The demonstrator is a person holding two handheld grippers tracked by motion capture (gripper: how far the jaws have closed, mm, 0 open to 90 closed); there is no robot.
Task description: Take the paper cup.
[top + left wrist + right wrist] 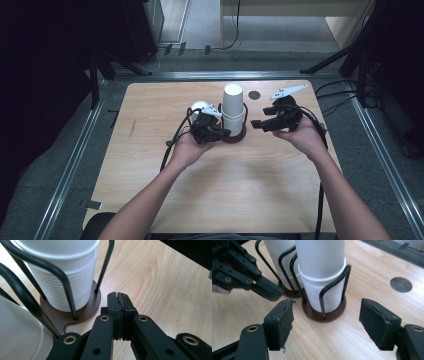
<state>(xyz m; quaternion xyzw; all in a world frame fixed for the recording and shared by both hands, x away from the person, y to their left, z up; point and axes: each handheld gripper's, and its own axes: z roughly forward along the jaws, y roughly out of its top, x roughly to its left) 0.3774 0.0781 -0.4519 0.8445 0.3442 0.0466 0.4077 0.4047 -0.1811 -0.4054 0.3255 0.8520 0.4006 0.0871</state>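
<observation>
two grippers flank a paper-cup holder on the counter

nearest the camera in the high view, two forearms come in from the bottom edge and end at the grippers, one on each side of the cup holder. the left gripper (218,133) has its jaws pressed fully together with nothing between them, as the left gripper view shows (119,305); its tip sits low beside the holder's brown base (86,305), probably to steady or nudge it, though i cannot tell whether it touches. the right gripper (256,123) stands apart from the holder on the other side; in the right gripper view (327,323) its jaws are spread wide and empty, with the holder framed in the gap between the pads, which suggests it is lined up to take or has just let go of a cup.

the holder has two round bases joined together, each fenced by black wire loops (334,285) that keep the cups upright. i count two stacks: the tall white stack (233,107) in the right-hand ring, where a smooth cup sits nested on a ribbed stack below, and a shorter white stack (199,106) in the ring by the left gripper.

farther back on the counter (165,100) lie one round cable hole (254,94) and, beyond its edge, the floor with stands and cables.
</observation>
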